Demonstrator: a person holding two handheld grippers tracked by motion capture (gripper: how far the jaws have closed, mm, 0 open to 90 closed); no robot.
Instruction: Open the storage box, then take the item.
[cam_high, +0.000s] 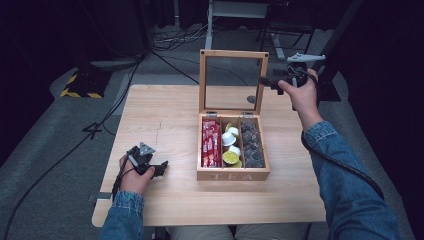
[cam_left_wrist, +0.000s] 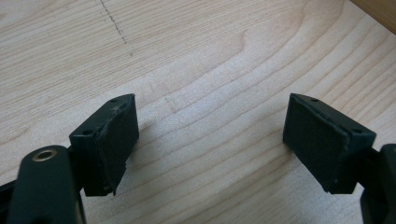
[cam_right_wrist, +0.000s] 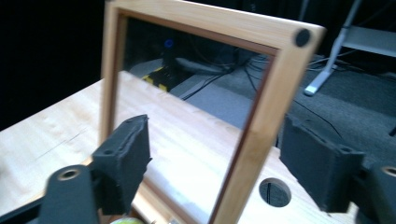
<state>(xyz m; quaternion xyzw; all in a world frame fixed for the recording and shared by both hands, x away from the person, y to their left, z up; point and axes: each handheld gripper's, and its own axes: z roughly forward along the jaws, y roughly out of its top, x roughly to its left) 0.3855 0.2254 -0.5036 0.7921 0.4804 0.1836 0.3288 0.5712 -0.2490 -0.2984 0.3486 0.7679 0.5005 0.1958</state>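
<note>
A wooden tea box (cam_high: 233, 175) stands open on the table, its glass-paned lid (cam_high: 233, 54) upright at the back. It holds red sachets (cam_high: 211, 142), small white- and green-topped cups (cam_high: 231, 147) and dark packets (cam_high: 251, 142). My right gripper (cam_high: 266, 82) is raised at the lid's right edge. In the right gripper view its jaws (cam_right_wrist: 219, 163) stand open on either side of the lid's side rail (cam_right_wrist: 254, 140), with a gap on both sides. My left gripper (cam_high: 162, 167) rests low over the table's front left, open (cam_left_wrist: 210, 144) above bare wood.
A round cable hole (cam_right_wrist: 275, 192) is cut in the table behind the box. Beyond the table, on the floor, lie cables and a yellow-and-black striped base (cam_high: 80, 87). The box's front wall sits close to the table's near edge.
</note>
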